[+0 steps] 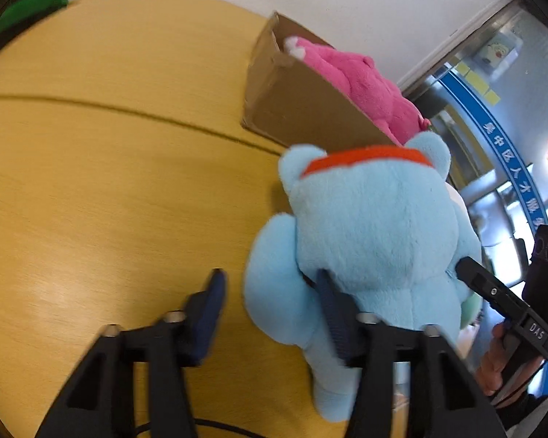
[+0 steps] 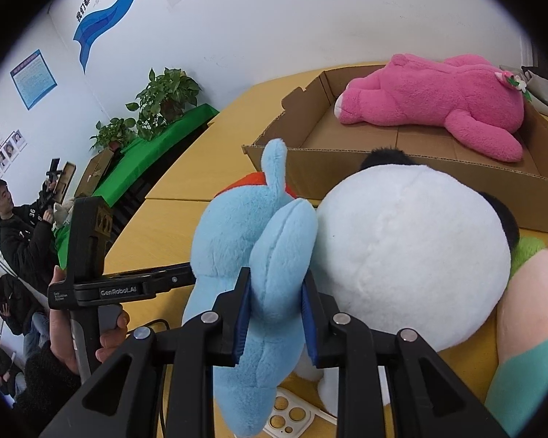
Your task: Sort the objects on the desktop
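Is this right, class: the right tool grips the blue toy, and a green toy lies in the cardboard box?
Not quite. The right tool does grip the blue toy, but the toy in the cardboard box is pink, not green, as the right wrist view shows.

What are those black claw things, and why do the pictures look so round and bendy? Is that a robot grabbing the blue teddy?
No robot here: a person holds one hand-held gripper in each hand, like big tongs. Each has a small camera with a very wide lens, which bends the picture.

One picture looks along the left hand-held gripper. It is open; one finger touches the blue plush toy, the other is out over the yellow table.

The other picture looks along the right hand-held gripper. It is squeezing a part of the same blue plush toy.

Beside that is a white plush toy. Behind them sits a cardboard box with a pink plush toy lying inside. A phone case lies on the table underneath.
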{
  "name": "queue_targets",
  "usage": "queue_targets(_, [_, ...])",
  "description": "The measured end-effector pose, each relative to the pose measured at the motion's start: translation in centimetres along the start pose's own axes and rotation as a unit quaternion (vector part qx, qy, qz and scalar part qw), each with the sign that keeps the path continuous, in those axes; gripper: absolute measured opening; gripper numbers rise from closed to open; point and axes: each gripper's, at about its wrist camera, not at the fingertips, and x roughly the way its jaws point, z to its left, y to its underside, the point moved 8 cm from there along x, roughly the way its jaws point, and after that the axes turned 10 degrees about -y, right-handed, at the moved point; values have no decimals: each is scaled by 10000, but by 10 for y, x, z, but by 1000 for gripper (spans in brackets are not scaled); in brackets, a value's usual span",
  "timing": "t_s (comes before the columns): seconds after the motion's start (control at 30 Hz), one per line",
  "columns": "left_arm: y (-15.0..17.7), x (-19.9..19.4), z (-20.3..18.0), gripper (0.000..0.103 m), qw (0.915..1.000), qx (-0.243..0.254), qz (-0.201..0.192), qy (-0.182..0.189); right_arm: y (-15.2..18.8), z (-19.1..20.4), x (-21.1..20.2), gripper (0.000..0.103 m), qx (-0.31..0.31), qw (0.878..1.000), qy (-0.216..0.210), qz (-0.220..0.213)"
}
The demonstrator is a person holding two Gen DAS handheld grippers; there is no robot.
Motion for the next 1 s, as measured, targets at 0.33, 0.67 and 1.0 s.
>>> queue_targets(0.33, [-4, 1, -16, 21, 9998, 151, -42, -144, 11, -4, 9, 27, 50, 9998, -75, 172])
queue_targets(0.67, [-65, -71, -104, 0, 9894, 948, -1040, 360, -14, 28, -1, 24, -391, 9977, -459, -297])
queue_targets(1.0, [-45, -45, -13, 82, 9982, 209, -552, -101, 5, -20, 3, 24, 228, 9987, -457, 17])
